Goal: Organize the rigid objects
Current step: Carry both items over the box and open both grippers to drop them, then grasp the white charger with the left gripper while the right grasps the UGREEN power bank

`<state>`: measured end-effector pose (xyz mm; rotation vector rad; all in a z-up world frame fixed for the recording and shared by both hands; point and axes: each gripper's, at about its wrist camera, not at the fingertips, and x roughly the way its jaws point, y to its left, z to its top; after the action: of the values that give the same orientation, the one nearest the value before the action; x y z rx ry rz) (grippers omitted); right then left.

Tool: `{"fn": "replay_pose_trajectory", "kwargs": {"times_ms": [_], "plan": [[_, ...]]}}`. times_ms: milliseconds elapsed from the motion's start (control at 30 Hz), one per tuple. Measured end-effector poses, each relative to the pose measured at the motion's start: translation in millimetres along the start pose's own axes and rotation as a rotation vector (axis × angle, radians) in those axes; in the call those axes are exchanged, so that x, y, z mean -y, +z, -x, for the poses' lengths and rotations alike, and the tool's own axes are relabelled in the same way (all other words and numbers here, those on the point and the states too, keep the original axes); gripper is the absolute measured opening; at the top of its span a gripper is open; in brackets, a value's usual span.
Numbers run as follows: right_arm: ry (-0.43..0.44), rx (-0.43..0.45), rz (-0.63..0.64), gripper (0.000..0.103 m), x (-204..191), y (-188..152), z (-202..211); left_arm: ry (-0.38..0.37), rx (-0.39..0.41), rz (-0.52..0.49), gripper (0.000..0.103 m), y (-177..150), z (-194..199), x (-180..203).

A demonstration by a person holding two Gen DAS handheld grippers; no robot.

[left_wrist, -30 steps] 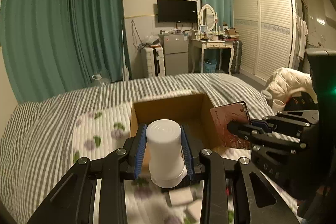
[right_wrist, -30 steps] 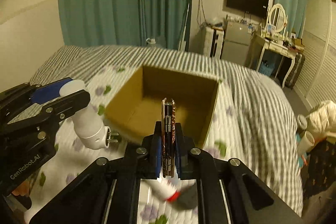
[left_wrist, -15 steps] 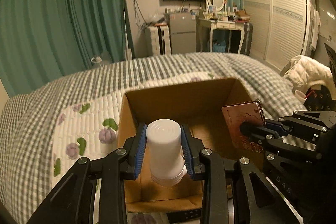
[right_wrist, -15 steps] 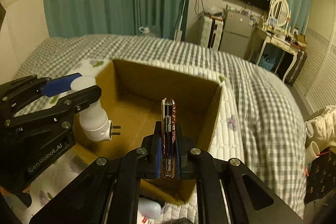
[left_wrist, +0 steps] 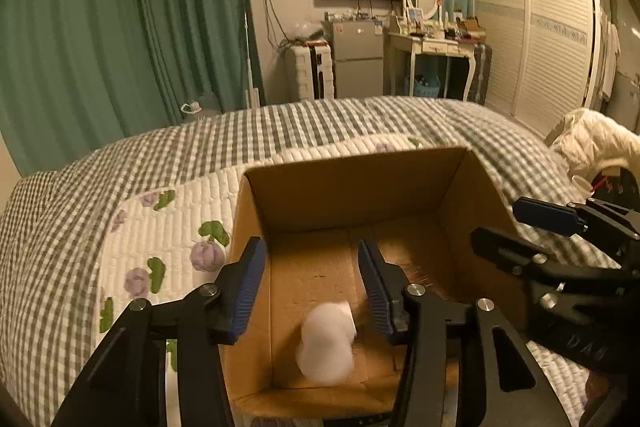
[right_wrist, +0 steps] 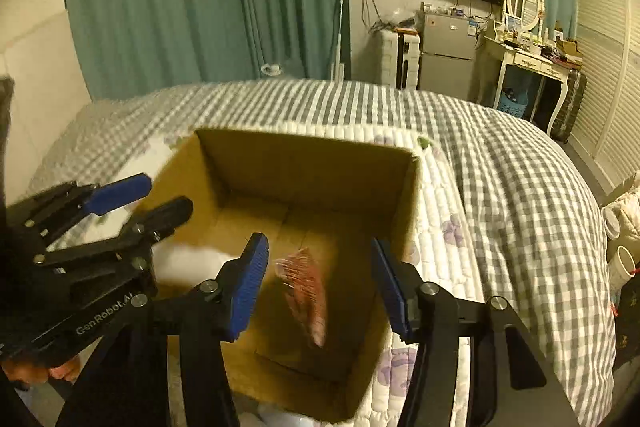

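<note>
1. An open cardboard box point(left_wrist: 352, 187) sits on a white quilted pad with purple flowers point(left_wrist: 168, 251), spread over the checked cover of a bed point(left_wrist: 280, 127). The box's near wall is cut off by the lower picture edge and partly hidden behind the gripper frames.
2. The left gripper point(left_wrist: 310, 277) hangs over the box's left half, its jaws opening, blue pads apart and pressing on nothing.
3. A white plug-in light point(left_wrist: 326, 341) shows below and between those pads, inside the box near its near wall. It is motion-blurred, so I cannot tell whether it rests on the box floor. From the right wrist view it is only a white smear point(right_wrist: 188, 261), half hidden behind the left gripper.
4. The right gripper point(right_wrist: 318, 285) hangs over the box's right half, jaws also opening, pads clear of anything.
5. A reddish patterned case point(right_wrist: 304, 293) is between and below them, tilted and blurred, inside the box; its details are unreadable.
6. In the left wrist view the right gripper point(left_wrist: 504, 227) reaches in from the right edge, and the case cannot be picked out there.
7. A person's fingers point(right_wrist: 60, 373) show at the lower left edge, mostly cut off.
</note>
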<state>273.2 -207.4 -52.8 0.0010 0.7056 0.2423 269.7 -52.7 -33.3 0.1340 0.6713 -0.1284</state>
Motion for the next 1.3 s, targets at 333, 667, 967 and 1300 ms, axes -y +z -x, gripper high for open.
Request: {"fn": "replay_pose_trajectory", "kwargs": {"times_ms": [333, 667, 967, 1300], "plan": [[-0.089, 0.062, 0.05, 0.058, -5.8, 13.1, 106.7, -0.028, 0.082, 0.038, 0.078, 9.6, 102.6, 8.0], [-0.168, 0.013, 0.016, 0.091, -22.2, -44.6, 170.6, 0.048, 0.097, 0.056, 0.097, -36.5, 157.8, 11.7], [-0.198, -0.148, -0.041, 0.091, -10.5, -117.6, 117.7, 0.029, -0.05, 0.049, 0.097, -116.8, 108.7, 17.9], [-0.209, -0.289, -0.076, 0.091, -1.3, -155.5, 51.1, -0.052, -0.218, 0.147, 0.097, -179.8, 49.6, 35.1]]}}
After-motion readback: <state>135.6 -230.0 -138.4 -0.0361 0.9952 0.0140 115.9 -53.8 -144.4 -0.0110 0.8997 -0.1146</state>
